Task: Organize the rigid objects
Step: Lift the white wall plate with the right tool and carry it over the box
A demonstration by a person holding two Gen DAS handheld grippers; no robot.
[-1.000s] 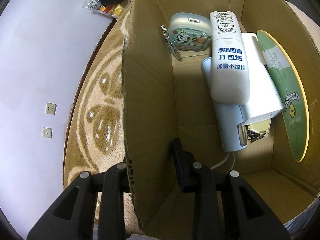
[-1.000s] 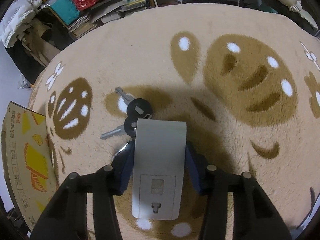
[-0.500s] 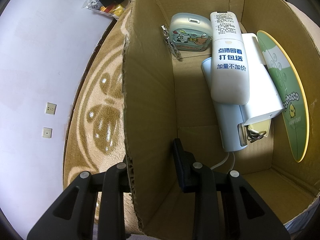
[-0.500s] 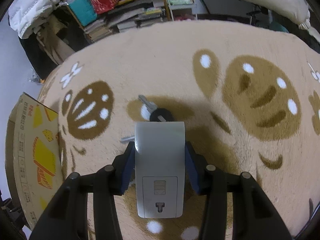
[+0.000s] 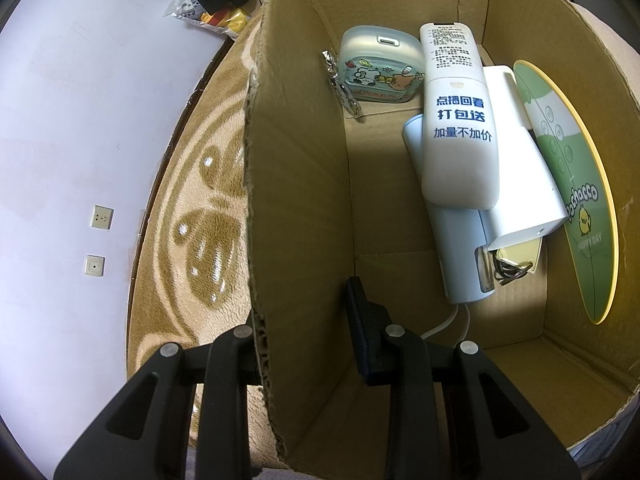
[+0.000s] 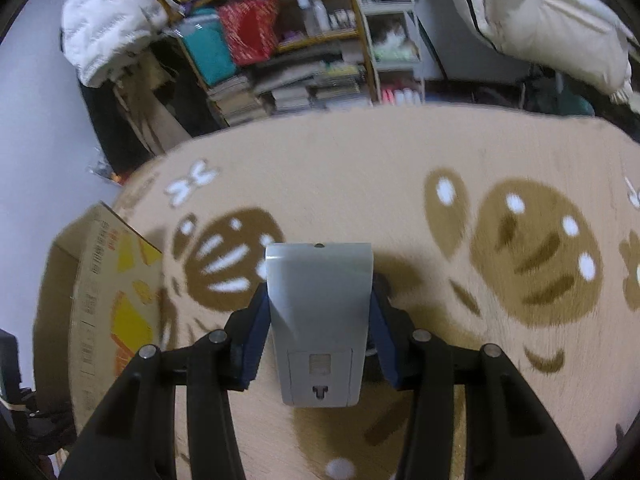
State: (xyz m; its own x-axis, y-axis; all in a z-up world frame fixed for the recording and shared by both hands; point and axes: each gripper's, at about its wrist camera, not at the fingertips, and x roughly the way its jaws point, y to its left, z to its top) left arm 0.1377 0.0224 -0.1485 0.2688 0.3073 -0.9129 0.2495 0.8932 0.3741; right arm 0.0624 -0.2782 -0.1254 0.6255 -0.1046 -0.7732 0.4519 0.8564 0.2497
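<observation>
We logged several items in the cardboard box (image 5: 296, 184), its wall clamped by our left gripper (image 5: 304, 344); right gripper (image 6: 318, 320) gripped one grey device (image 6: 318, 300), unboxed, centre frame.

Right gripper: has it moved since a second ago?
Yes. The right gripper, shut on the grey device, has lifted off the rug; the shelves now show.
</observation>
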